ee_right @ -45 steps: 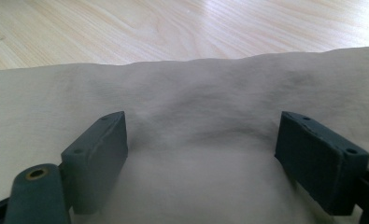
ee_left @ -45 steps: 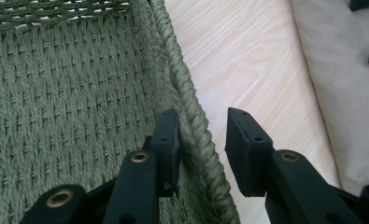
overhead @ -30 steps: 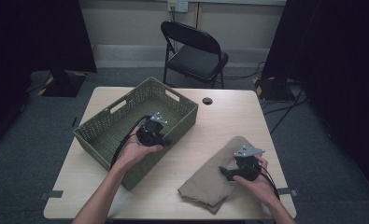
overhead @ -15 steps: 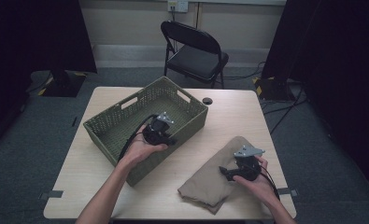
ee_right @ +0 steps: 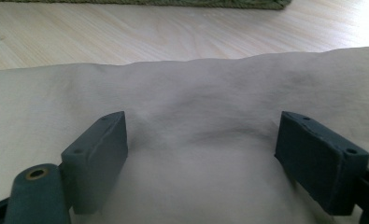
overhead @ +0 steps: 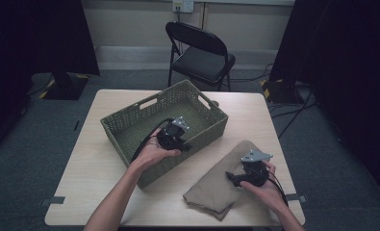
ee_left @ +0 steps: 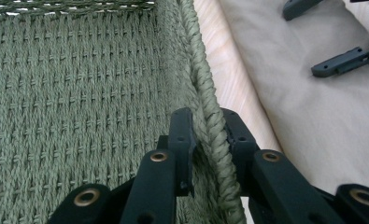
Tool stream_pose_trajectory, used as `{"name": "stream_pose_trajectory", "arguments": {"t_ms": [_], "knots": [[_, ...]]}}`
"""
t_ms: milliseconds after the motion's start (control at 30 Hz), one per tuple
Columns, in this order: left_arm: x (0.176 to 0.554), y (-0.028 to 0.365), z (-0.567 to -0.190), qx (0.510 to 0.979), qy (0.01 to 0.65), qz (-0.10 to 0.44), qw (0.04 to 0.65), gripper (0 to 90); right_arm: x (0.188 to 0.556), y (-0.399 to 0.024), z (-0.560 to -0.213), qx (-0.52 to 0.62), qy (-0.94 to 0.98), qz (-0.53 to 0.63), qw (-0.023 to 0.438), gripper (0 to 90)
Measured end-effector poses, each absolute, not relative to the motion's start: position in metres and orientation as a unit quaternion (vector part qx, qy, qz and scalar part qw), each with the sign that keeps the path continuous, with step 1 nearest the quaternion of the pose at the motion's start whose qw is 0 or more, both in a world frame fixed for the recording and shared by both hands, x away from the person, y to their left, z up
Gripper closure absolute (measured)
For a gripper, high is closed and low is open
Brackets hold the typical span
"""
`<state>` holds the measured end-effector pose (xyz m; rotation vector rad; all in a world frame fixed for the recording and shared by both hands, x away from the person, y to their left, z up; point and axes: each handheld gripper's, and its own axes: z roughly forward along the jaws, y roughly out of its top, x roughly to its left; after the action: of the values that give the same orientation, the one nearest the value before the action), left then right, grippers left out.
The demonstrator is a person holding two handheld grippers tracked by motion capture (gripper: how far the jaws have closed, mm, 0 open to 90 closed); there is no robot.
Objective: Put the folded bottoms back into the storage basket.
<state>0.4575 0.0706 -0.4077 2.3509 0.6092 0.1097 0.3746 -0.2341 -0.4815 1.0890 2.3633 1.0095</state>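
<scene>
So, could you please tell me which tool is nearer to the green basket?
Left. The left tool straddles the basket rim; the right tool rests on the cloth, apart.

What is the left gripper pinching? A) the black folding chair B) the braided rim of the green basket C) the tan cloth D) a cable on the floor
B: in the left gripper view, the left gripper has one jaw inside and one outside the green basket, closed on its braided rim; the tan cloth lies apart on the table.
</scene>
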Motion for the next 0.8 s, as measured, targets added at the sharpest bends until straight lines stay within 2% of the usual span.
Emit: {"name": "stream_pose_trajectory", "arguments": {"t_ms": [600,800], "knots": [[0.461,0.051,-0.407,0.917,0.203,0.031,0.343,77.6,0.375,-0.234,-0.481,0.384,0.834,0.356,0.174,16.0],[0.460,0.047,-0.407,0.922,0.189,0.041,0.336,78.8,0.375,-0.234,-0.481,0.385,0.834,0.356,0.174,16.0]]}}
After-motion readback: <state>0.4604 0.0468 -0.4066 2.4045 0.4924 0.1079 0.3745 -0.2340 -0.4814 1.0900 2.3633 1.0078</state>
